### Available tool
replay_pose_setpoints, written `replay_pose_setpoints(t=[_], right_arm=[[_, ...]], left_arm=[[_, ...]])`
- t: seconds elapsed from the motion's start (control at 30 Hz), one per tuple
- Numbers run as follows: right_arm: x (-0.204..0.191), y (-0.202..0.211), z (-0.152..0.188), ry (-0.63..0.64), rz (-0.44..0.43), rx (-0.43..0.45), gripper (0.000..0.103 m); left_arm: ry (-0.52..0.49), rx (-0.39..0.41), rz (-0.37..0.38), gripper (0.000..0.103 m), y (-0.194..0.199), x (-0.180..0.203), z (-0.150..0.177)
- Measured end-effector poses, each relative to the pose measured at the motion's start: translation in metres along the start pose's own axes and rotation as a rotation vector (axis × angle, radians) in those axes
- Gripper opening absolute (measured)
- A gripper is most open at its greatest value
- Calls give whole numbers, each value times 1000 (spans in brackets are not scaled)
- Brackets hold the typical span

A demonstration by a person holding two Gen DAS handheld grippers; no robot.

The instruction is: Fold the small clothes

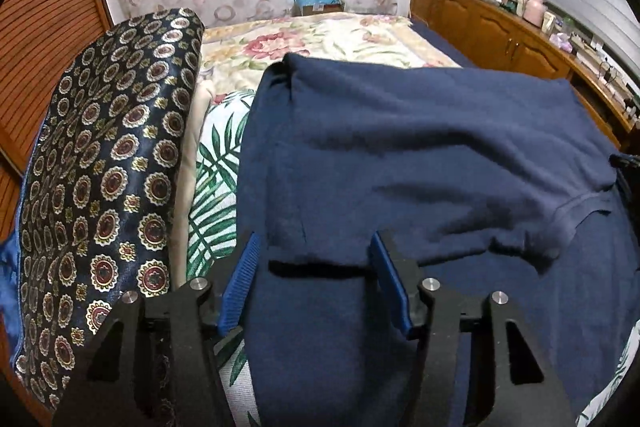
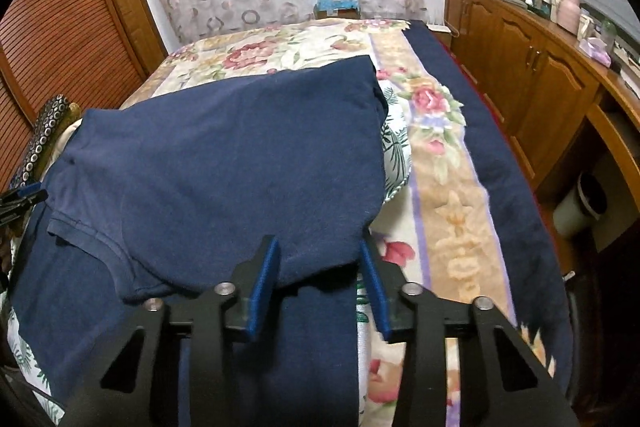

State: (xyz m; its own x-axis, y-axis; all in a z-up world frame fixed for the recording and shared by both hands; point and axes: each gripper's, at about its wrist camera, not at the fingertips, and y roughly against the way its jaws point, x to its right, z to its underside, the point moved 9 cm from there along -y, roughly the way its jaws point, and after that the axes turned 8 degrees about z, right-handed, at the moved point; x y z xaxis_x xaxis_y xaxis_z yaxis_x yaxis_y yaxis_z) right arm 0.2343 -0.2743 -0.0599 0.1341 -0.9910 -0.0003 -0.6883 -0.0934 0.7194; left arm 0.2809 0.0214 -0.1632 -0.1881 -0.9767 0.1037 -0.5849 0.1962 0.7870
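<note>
The navy T-shirt ahead of the left gripper is matt knit cloth with a faintly fuzzy surface and a ribbed collar. Both grippers have matt black plastic arms, ridged blue pads and bright metal pins. Left of the left gripper, the medallion-patterned fabric looks glossy, satin-like. Right of the right gripper, the floral blanket looks soft and fleecy, and the cabinet is varnished wood.

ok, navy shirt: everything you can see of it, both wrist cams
The navy shirt is plain knit, cotton by the look, folded over itself on the palm-print sheet, its ribbed collar showing on the upper layer. The left gripper and right gripper both stand open over its near edge, gripping nothing.
</note>
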Motion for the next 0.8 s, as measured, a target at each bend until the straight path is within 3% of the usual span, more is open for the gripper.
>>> replay_pose_setpoints(t=[0.17, 0.27, 0.33, 0.4, 0.8], right_arm=[[-8, 1, 4, 40, -3, 16, 10], [-11, 4, 3, 62, -13, 37, 5], [-12, 8, -1, 64, -30, 62, 5], [-12, 13, -6, 63, -40, 94, 4], [-11, 61, -17, 78, -51, 232, 3]], left_arm=[[4, -5, 28, 50, -7, 5, -2], [7, 3, 38, 35, -8, 6, -4], [2, 6, 51, 15, -7, 7, -5], [1, 18, 66, 10, -1, 7, -6], [-7, 228, 100, 8, 77, 9, -30]])
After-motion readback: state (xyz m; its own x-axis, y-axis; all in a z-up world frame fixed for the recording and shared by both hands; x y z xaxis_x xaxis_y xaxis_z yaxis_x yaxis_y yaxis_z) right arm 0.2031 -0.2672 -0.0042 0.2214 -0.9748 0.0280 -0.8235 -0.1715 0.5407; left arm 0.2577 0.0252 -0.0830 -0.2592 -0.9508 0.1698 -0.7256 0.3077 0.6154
